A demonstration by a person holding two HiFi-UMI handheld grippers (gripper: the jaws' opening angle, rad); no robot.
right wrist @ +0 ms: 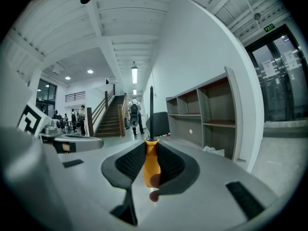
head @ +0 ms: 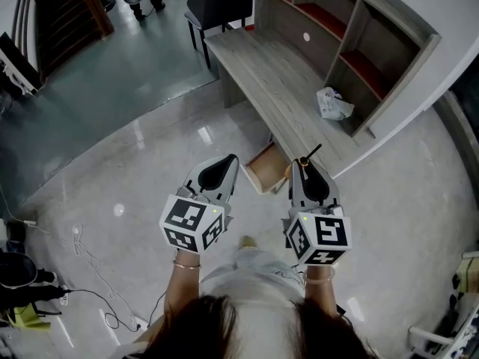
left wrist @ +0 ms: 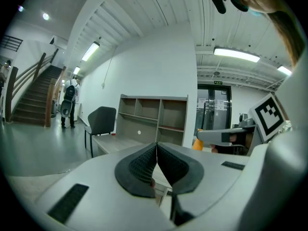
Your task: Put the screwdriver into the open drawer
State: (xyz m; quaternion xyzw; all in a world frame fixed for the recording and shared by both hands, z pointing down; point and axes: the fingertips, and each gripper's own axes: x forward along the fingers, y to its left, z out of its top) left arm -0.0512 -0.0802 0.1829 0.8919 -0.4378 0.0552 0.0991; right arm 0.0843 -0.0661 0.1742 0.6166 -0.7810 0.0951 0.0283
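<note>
**Screwdriver (right wrist: 151, 163) gripped on the right, drawer (head: 263, 172) open just ahead**

At the far left, cables (head: 88, 259) trail over the pale glossy floor (head: 135, 170). The left gripper (head: 218, 172) is held out above that floor. Its jaws are pressed together with nothing between them, and the dark ribbed pads (left wrist: 142, 163) meet along a single line. Far beyond it, a dark chair (head: 217, 2) stands at the far end of the wooden desk (head: 269, 73).

Just right of the left gripper and a little farther off, the drawer is pulled out from under the desk's near end, showing a pale wooden inside.

Right of the drawer, the right gripper (head: 309, 176) has its jaws closed on the screwdriver's orange handle. The black shaft sticks out past the jaw tips, pointing away from the person. In the head view its tip lies near the desk's near edge, just right of the drawer and not inside it.

Farther right, a crumpled white bag (head: 332, 103) lies on the desk top. Behind it stands an open shelf unit (head: 359, 43) with reddish boards.
</note>
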